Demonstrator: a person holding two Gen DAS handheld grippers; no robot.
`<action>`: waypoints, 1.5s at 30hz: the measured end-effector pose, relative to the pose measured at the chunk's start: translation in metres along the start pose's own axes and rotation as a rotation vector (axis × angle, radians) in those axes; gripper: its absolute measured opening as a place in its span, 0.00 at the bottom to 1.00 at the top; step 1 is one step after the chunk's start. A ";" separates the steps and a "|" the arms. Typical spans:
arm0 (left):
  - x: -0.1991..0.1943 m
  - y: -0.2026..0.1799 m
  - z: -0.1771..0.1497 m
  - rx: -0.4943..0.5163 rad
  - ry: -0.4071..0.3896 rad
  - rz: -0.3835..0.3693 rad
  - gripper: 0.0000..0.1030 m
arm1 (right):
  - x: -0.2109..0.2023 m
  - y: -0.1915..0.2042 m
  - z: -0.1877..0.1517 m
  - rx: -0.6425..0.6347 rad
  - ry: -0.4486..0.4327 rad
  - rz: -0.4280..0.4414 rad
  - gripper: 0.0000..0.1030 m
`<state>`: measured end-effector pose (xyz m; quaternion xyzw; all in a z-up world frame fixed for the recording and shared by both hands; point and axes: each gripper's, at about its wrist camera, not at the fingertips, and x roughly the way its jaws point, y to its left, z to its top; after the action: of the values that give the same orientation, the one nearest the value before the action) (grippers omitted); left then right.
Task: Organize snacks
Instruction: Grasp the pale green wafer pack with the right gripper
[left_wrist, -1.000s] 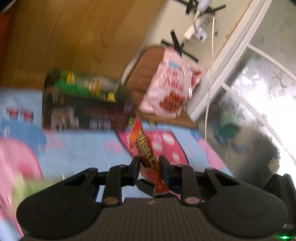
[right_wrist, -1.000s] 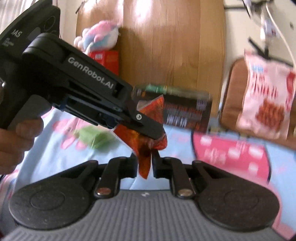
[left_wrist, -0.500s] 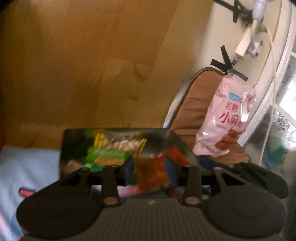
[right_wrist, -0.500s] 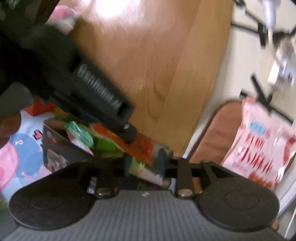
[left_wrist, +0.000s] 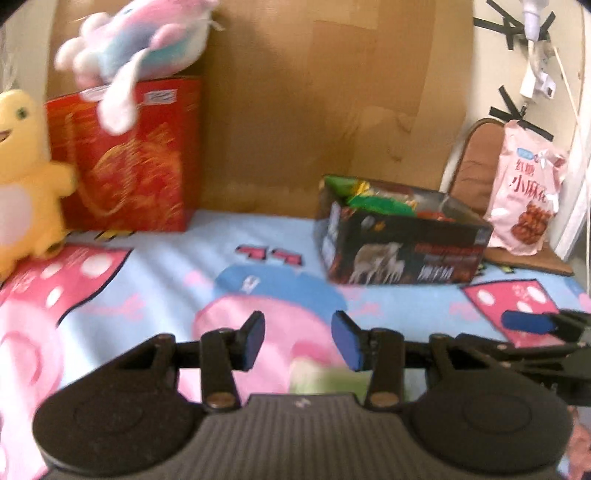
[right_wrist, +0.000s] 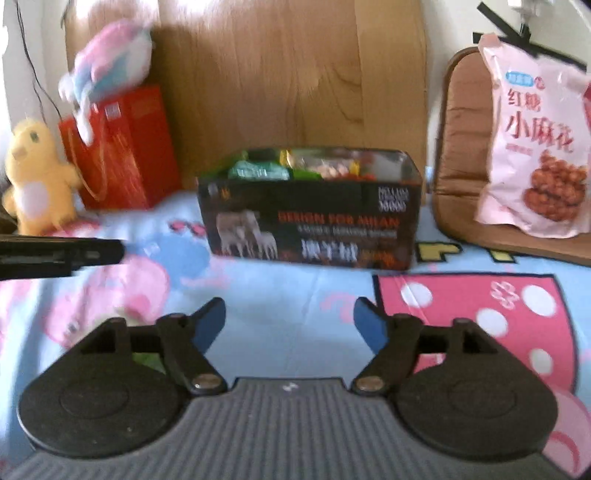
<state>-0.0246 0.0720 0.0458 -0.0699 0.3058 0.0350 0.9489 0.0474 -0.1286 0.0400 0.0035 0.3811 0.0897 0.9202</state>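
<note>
A dark cardboard box (left_wrist: 402, 243) (right_wrist: 310, 221) stands on the cartoon bedsheet, filled with green, yellow and red snack packets. My left gripper (left_wrist: 300, 339) hovers over the sheet, short of the box and to its left. Its jaws are opening and nothing is between them. My right gripper (right_wrist: 290, 320) faces the box front from a little way back, jaws opening wide and empty. Each gripper shows at the edge of the other's view. A blurred green packet (left_wrist: 325, 376) lies on the sheet under the left gripper. A pink snack bag (right_wrist: 535, 147) leans on a brown cushion to the right.
A red gift bag (left_wrist: 125, 155) with a pink-and-blue plush (left_wrist: 140, 44) on top stands at the back left, next to a yellow plush (left_wrist: 22, 184). A wooden board (right_wrist: 288, 74) rises behind the box. Cables and a plug hang on the wall at the right.
A second ago both grippers pinched an orange-red packet and carried it to the box. Now both have pulled back from the box, the packet is gone from their jaws, and both jaws stand wider.
</note>
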 end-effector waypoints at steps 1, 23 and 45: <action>-0.003 0.002 -0.003 -0.002 -0.002 0.014 0.41 | 0.000 0.001 0.001 -0.014 0.008 -0.009 0.77; -0.050 0.033 -0.041 0.023 -0.075 0.182 0.52 | -0.007 0.051 -0.013 -0.202 0.050 -0.169 0.88; -0.047 0.072 -0.034 -0.156 -0.013 0.029 0.59 | -0.028 0.028 -0.012 -0.042 -0.047 0.019 0.89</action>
<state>-0.0900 0.1369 0.0376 -0.1390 0.2972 0.0730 0.9418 0.0150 -0.1062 0.0527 -0.0101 0.3572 0.1065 0.9279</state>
